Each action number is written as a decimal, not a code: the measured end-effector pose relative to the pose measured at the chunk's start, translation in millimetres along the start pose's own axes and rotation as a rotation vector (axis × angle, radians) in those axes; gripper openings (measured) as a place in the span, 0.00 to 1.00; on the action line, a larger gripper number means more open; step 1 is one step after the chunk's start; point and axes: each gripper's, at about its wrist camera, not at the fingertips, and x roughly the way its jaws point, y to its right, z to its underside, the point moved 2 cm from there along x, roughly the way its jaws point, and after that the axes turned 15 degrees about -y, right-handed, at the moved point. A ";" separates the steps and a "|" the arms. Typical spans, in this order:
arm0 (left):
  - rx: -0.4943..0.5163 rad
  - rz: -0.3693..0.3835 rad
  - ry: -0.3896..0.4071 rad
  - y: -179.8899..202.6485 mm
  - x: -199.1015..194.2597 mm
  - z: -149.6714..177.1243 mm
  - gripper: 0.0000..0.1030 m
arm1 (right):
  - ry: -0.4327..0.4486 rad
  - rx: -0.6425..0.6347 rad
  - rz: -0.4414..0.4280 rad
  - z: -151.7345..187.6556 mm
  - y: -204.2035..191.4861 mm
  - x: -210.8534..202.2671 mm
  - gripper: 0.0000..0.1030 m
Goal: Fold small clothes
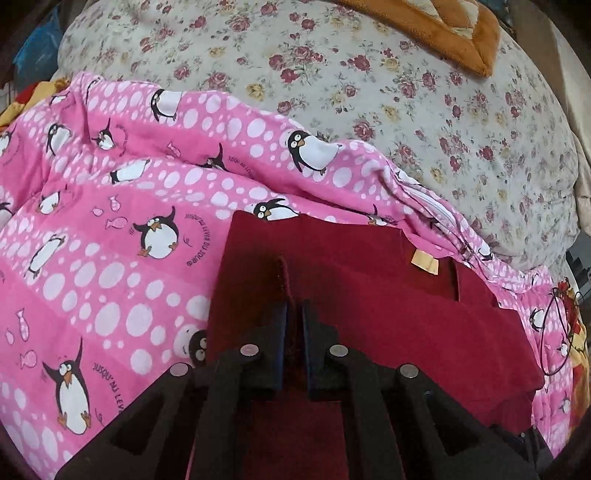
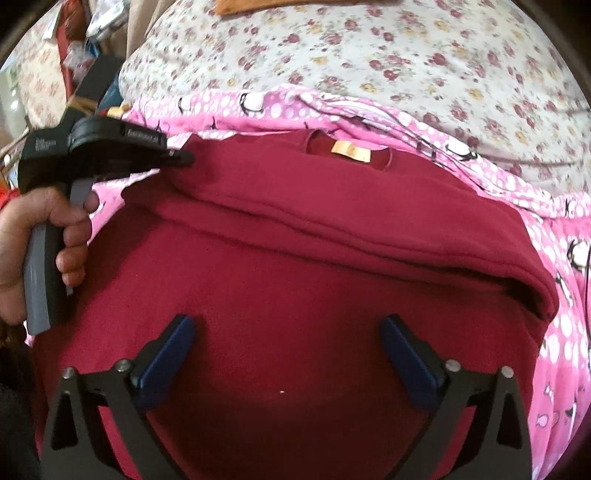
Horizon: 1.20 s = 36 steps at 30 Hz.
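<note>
Left gripper [image 1: 294, 314] pinches a ridge of the red shirt [image 2: 295, 295]; right gripper [image 2: 288, 332] hangs wide open above it.

The left jaws are nearly shut, with a thin fold of dark red cloth standing up between the blue pads [image 1: 282, 325]. The right jaws are spread far apart and hold nothing, the shirt's broad flat front lying under them. The shirt is a plain deep red knit with a tan label [image 2: 350, 150] at the neck opening, and one layer is folded over in a long soft ridge across its upper part. It lies on a pink penguin blanket [image 1: 110, 229] that shows beyond its left, right and far edges. Past the blanket stretches a flowered bedsheet [image 1: 369, 74], with an orange cushion [image 1: 443, 33] at the far edge. The person's hand [image 2: 40, 236] grips the left tool's handle at the shirt's left edge.
</note>
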 end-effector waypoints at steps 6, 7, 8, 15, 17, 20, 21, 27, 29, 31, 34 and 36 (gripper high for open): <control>-0.077 -0.014 0.025 -17.2 -5.2 -3.8 0.00 | 0.004 -0.002 -0.001 1.9 0.7 0.6 0.99; -0.095 -0.016 0.026 -20.5 -4.6 -3.9 0.00 | 0.004 -0.001 -0.002 2.0 0.5 0.7 0.99; -0.111 -0.024 0.022 -23.6 -3.5 -4.2 0.00 | 0.004 -0.002 -0.001 2.1 0.3 0.9 0.99; -0.133 -0.062 0.016 -22.9 -4.5 -3.4 0.10 | 0.004 0.003 -0.014 1.5 1.5 -0.7 0.99; -0.142 -0.070 0.077 -21.6 -18.7 -3.0 0.11 | 0.006 0.009 -0.025 -0.4 4.4 -8.0 0.85; -0.154 -0.108 0.199 -20.1 -42.5 -4.4 0.14 | 0.133 0.032 -0.026 -8.6 23.2 -44.2 0.73; -0.148 -0.102 0.227 -17.3 -47.3 -4.7 0.14 | 0.178 0.051 -0.007 -11.6 33.5 -55.4 0.73; 0.075 -0.141 -0.047 26.3 23.4 -3.1 0.14 | 0.142 0.284 0.015 -26.0 141.2 -54.0 0.14; 0.105 -0.202 -0.038 32.4 29.0 -1.0 0.14 | -0.027 0.287 0.070 -22.6 163.0 -17.1 0.02; 0.109 -0.214 -0.042 34.7 25.0 -1.0 0.14 | -0.001 0.321 0.011 -16.4 173.4 -13.4 0.02; 0.031 -0.156 -0.014 24.4 12.7 -4.6 0.14 | 0.016 0.342 0.048 -24.7 174.3 -24.1 0.02; -0.011 -0.137 0.023 18.6 6.0 -9.2 0.14 | 0.078 0.346 0.085 -32.2 175.4 -35.0 0.02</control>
